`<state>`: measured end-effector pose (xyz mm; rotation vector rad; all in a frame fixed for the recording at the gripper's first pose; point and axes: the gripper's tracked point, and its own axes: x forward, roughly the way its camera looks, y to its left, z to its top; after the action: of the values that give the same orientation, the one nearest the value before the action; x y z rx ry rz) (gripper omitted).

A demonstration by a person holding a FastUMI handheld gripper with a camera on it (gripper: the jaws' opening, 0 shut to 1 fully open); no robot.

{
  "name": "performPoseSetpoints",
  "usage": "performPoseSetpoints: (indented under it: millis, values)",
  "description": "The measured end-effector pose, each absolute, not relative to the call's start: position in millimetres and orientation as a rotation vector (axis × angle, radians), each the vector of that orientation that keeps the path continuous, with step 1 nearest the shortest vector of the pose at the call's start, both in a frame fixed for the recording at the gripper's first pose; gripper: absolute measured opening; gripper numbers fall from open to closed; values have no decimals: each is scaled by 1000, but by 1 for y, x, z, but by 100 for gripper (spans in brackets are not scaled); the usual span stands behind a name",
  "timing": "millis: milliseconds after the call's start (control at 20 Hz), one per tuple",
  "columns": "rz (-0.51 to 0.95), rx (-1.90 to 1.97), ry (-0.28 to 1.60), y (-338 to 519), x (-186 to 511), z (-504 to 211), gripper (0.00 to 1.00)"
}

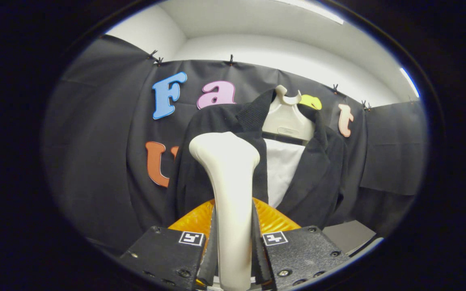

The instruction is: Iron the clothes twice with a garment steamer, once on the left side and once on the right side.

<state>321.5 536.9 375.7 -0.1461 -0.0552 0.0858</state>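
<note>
Gripper (233, 262) jaws clamp the steamer (229, 190) handle (both fingers pressing it). Steamer head sits before the jacket's (200, 161) left panel, hanger (285, 119) beyond it. Risk: the smooth handle could twist in the grip, steering steam off the cloth.

Steamer (229, 190) between gripper (233, 250) fingers, jacket (322, 173) seemingly just beyond.

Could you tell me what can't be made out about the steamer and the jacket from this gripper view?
- Steamer: its steam face points away; the gripper is shut on its handle.
- Jacket: the steamer head covers part of its front, so contact can't be judged.
- Orange object: mostly behind the fingers; unidentifiable.
</note>
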Motion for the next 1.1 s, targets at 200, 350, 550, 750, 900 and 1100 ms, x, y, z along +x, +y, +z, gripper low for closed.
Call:
performPoseSetpoints:
  millis: [200,350,550,750,900,1100]
  values:
    - [83,-131,-15,531,331,353,39]
    - [76,-139,-1,525,332,336,39]
    - [71,-145,18,521,330,313,39]
    - [77,-131,64,516,326,284,40]
    - [78,-134,90,514,323,265,40]
    - [81,-142,137,512,321,233,40]
